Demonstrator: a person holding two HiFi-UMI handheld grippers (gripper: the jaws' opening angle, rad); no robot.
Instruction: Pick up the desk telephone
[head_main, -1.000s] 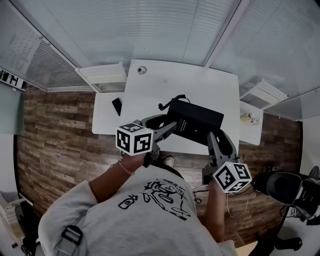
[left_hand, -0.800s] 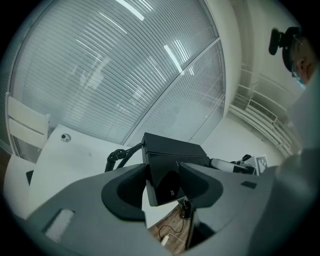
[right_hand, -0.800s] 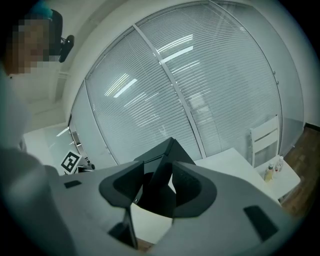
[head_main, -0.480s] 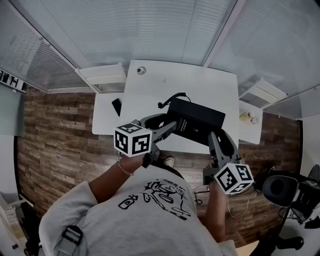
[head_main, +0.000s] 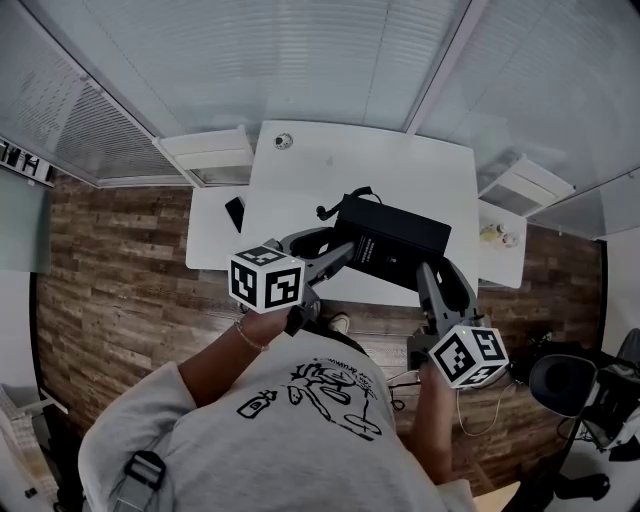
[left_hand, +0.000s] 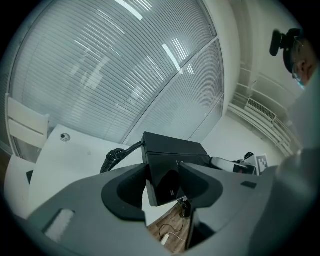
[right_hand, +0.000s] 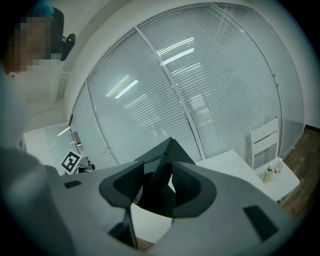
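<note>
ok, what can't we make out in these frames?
- Phone keys: head view too dark and small; in the gripper views left tool and right tool cover the gripped corners.
- Gap under phone: head view looks down, no telling.
- Cord end: left gripper view, behind left tool.
- Round item on table: head view, too small.

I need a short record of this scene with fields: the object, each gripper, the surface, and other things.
object: black desk telephone, coiled cord attached
left gripper: shut on the telephone's left side
right gripper: shut on its right side
surface: white table, telephone at its near edge
other: small dark item on the side table
</note>
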